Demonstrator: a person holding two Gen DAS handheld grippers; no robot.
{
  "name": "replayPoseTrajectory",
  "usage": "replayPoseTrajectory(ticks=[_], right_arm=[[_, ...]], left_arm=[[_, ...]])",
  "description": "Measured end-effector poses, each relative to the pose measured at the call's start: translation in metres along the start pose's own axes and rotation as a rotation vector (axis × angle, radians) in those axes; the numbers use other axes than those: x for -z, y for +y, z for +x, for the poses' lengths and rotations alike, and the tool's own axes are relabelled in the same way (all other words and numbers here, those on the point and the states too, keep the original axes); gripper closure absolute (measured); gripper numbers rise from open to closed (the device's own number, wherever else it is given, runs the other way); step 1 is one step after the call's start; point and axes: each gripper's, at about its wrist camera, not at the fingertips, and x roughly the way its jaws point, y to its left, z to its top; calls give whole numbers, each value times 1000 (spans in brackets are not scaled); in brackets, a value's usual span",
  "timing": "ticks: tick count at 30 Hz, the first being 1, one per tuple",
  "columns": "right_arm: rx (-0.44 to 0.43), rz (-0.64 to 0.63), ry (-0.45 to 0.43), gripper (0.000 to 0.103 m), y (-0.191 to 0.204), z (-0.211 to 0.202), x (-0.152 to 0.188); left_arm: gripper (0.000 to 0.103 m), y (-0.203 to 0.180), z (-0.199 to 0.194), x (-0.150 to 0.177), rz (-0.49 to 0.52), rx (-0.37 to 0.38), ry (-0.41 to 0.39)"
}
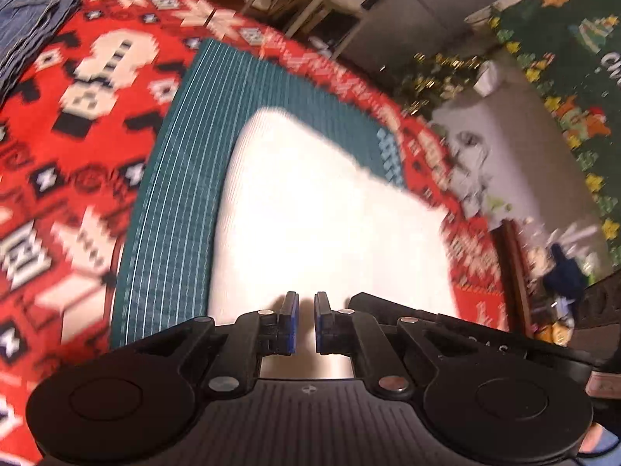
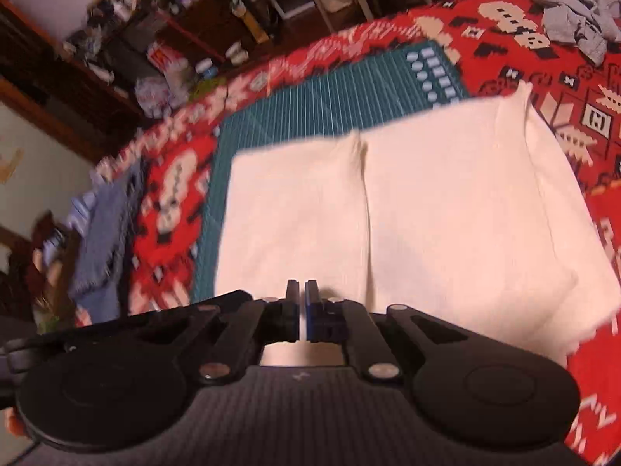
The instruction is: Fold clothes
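Note:
A white garment (image 2: 427, 213) lies folded flat on the green cutting mat (image 2: 310, 105), with a crease running down its middle. In the left wrist view the same white garment (image 1: 318, 217) spreads over the mat (image 1: 182, 178). My left gripper (image 1: 306, 322) hovers over the garment's near edge, its blue pads almost together with only a thin gap and nothing between them. My right gripper (image 2: 302, 310) is over the garment's near edge too, shut with its pads nearly touching and no cloth visibly pinched. Both views are motion-blurred.
A red patterned cloth (image 1: 77, 124) covers the table under the mat. Folded denim-blue clothes (image 1: 27, 27) lie at the far left, and a crumpled grey garment (image 2: 574, 4) sits at the far right. Cluttered shelves (image 2: 163, 39) stand beyond the table edge.

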Motion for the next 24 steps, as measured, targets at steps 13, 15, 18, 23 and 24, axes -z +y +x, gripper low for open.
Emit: replayPoseTrajectory(ticks=[13, 15, 18, 23, 24], right_arm=[[87, -74, -21, 100, 12, -22, 31], [78, -118, -33, 100, 24, -26, 34], [74, -160, -29, 100, 34, -22, 37], [95, -176, 12, 101, 34, 0, 40], [103, -170, 25, 103, 31, 7, 40]], left_arm=[[100, 0, -17, 26, 38, -67, -28], [100, 1, -18, 25, 37, -70, -30], [100, 2, -19, 25, 35, -75, -33], [100, 5, -15, 24, 23, -97, -28], [100, 5, -13, 25, 25, -109, -27]])
